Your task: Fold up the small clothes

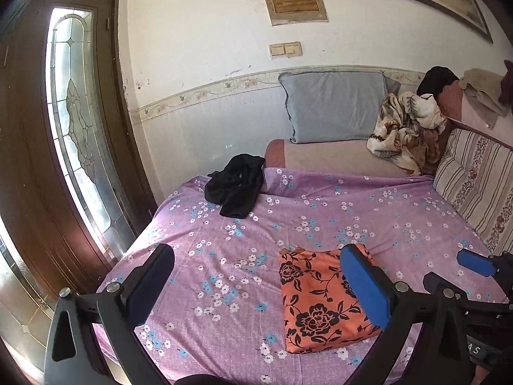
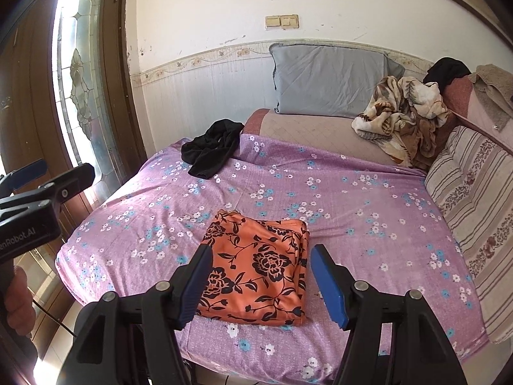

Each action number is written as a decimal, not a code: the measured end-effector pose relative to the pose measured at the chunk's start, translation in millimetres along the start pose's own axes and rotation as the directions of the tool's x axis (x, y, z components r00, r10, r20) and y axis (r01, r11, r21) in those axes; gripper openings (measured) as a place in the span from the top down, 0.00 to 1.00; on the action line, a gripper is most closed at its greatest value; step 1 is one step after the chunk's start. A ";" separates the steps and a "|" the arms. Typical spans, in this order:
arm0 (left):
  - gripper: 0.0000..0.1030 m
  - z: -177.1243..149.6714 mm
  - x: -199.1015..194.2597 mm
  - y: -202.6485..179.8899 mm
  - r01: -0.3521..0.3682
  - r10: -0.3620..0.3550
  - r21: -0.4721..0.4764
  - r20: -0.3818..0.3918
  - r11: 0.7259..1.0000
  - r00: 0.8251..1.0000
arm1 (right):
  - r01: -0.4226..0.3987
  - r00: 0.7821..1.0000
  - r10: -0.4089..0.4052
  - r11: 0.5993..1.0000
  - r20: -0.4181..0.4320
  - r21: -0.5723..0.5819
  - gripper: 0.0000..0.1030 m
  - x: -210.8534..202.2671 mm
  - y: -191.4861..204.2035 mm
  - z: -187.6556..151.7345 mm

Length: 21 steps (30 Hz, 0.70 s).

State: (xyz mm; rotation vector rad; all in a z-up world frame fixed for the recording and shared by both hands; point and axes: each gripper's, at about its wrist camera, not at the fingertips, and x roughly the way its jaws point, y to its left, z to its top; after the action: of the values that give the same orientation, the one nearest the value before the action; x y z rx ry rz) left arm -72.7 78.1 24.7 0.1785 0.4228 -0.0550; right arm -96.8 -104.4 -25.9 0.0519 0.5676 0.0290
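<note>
Above the near edge of the bed, we hold the right gripper [image 2: 261,276] with its two blue-padded fingers spread wide and nothing between them; the folded orange garment [image 2: 256,269] with its black flower print lies flat on the sheet right in front of that gap, its stacked edges showing along its right side. Our left gripper [image 1: 256,276] is released too, its fingers far apart and grasping nothing. In the left wrist view the same orange garment [image 1: 317,301] sits beside and partly behind the right-hand blue pad [image 1: 365,285], but we cannot tell whether the pad touches the cloth. Each camera catches the other tool at its margin: the left gripper shows at the left edge of the right wrist view, with part of a hand [image 2: 17,301] below it.

Farther out, the purple floral sheet [image 2: 368,224] covers the bed. A crumpled black garment [image 2: 211,147] lies unfolded at the far left corner of the sheet, well apart from the orange one. Behind it a grey pillow [image 2: 330,80] leans against the wall, a brown and cream blanket [image 2: 400,118] is heaped to its right, and a striped cushion [image 2: 474,208] lines the right side. A wooden door [image 1: 64,128] with leaded glass stands to the left.
</note>
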 end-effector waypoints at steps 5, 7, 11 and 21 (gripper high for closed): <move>0.00 0.0 4.5 0.7 0.015 -0.015 -0.001 -0.019 1.000 1.000 | -0.012 1.000 0.012 1.000 0.007 0.007 0.35 1.5 3.7 3.8; 0.00 0.0 4.8 1.4 0.012 -0.012 -0.004 -0.017 1.000 1.000 | -0.013 1.000 0.013 1.000 0.010 0.005 0.35 2.1 5.5 4.9; 0.00 -0.5 4.7 3.2 0.020 -0.020 -0.010 -0.014 1.000 1.000 | -0.015 1.000 0.015 1.000 0.021 0.004 0.35 3.0 7.6 7.7; 0.00 -2.4 5.2 6.8 0.058 -0.058 -0.023 -0.023 0.998 0.998 | -0.006 1.000 0.005 1.000 0.030 0.010 0.35 5.9 10.8 13.8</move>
State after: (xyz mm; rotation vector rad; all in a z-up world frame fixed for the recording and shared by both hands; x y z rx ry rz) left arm -68.3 85.1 21.5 0.1452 0.4520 -0.1054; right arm -84.5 -93.9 -16.8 0.0632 0.5379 0.0308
